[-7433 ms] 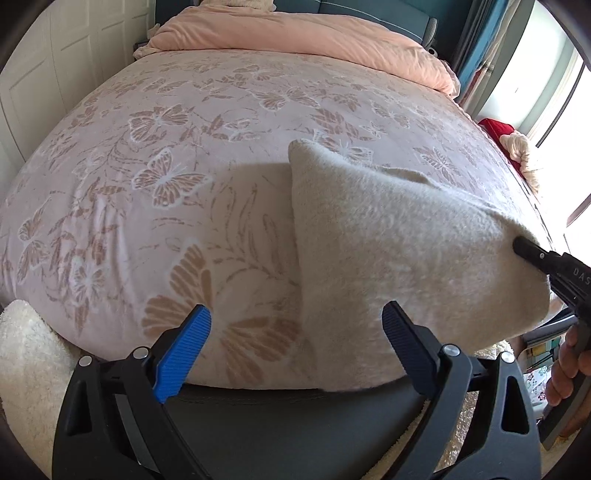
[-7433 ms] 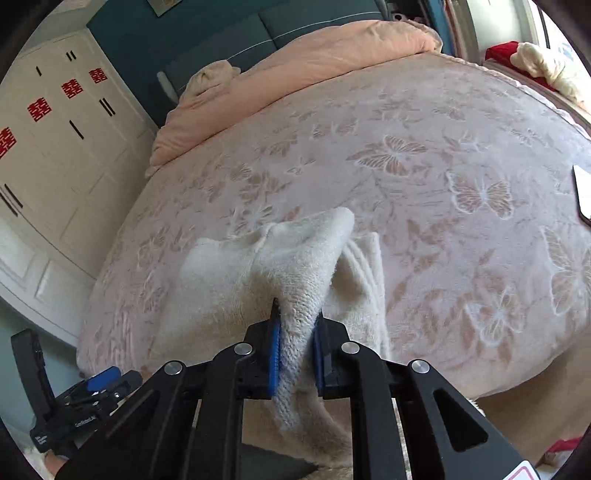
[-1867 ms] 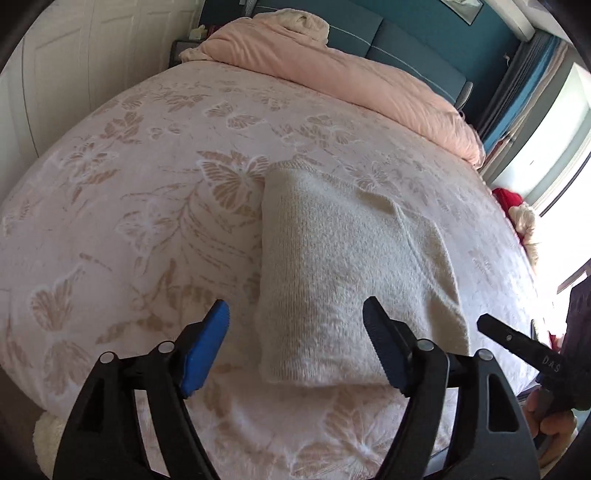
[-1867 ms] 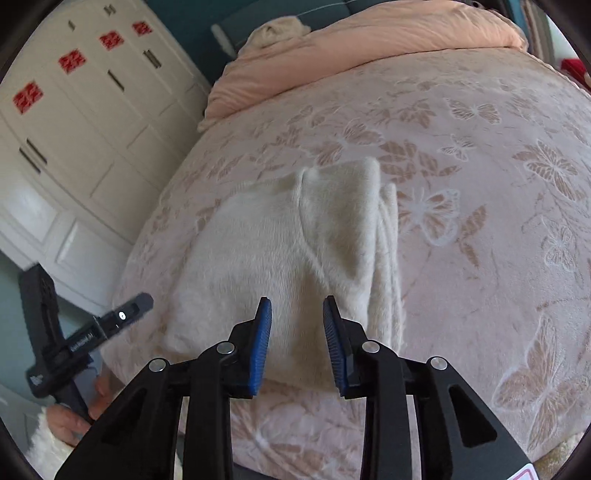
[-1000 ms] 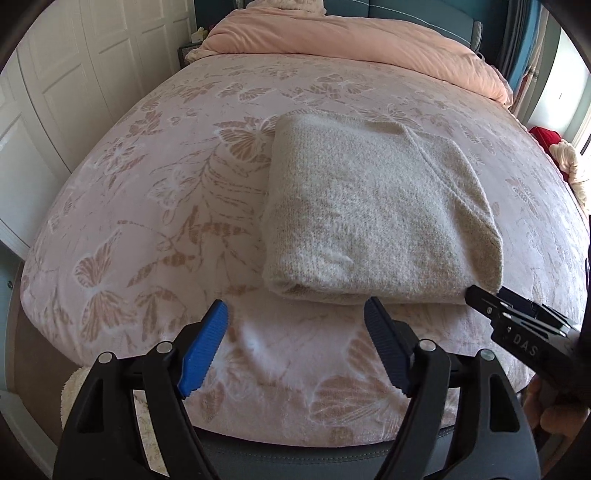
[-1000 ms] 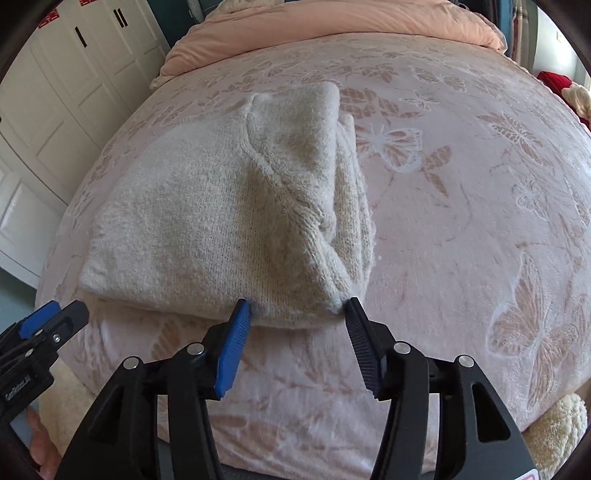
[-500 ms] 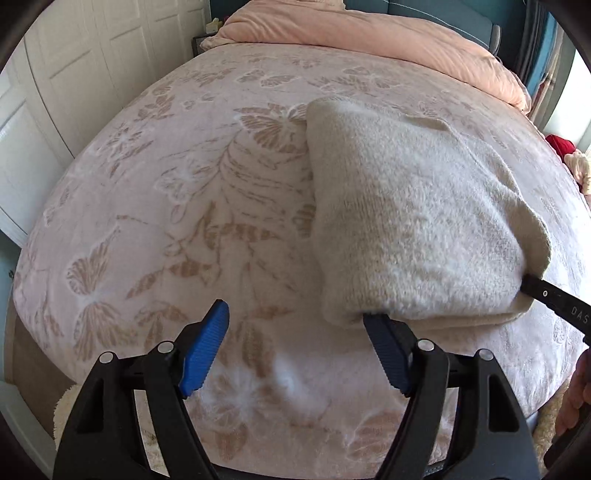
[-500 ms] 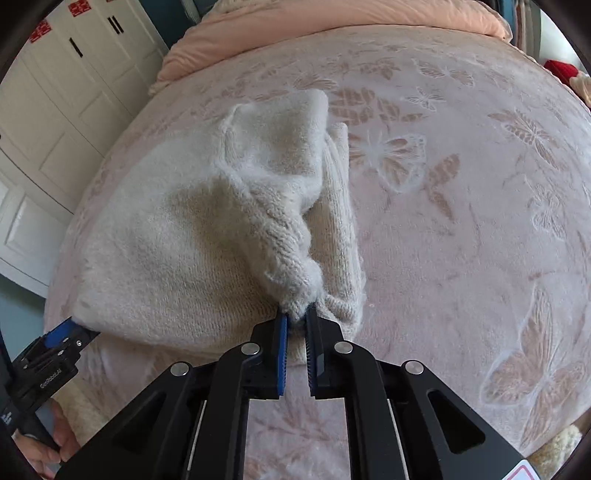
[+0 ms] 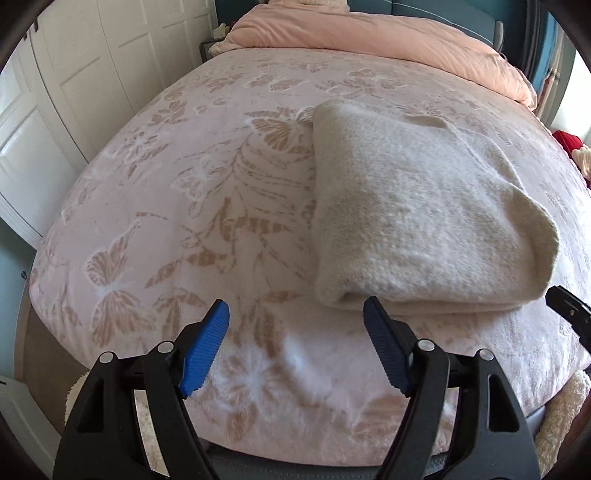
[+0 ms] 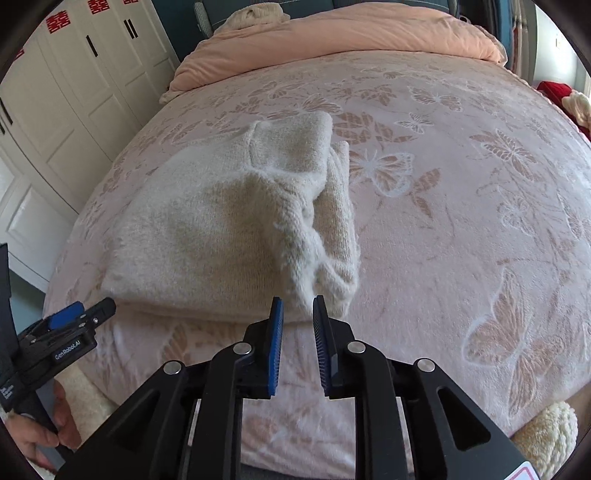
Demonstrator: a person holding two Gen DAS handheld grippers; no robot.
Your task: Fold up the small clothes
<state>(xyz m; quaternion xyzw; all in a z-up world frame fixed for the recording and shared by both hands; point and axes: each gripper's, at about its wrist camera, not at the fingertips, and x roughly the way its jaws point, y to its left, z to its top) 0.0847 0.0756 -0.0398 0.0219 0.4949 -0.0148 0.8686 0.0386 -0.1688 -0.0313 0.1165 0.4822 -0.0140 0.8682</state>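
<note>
My right gripper (image 10: 297,306) has its jaws parted a little, with a fuzzy corner of the cream sweater (image 10: 229,221) poking toward the gap; I honestly can't tell whether the pads touch it, but they aren't clamped on it. My left gripper (image 9: 295,317) has its jaws spread wide and holds nothing, its right pad just shy of the sweater's (image 9: 417,206) near folded edge. The sweater itself lies folded into a chunky rectangle on the bed (image 9: 155,221), near the foot-end edge (pink blanket with butterfly print). One corner on the right side is bunched and raised. Further back there's a peach duvet (image 10: 332,33) piled at the head, and white wardrobe doors (image 10: 74,92) off to the left.
</note>
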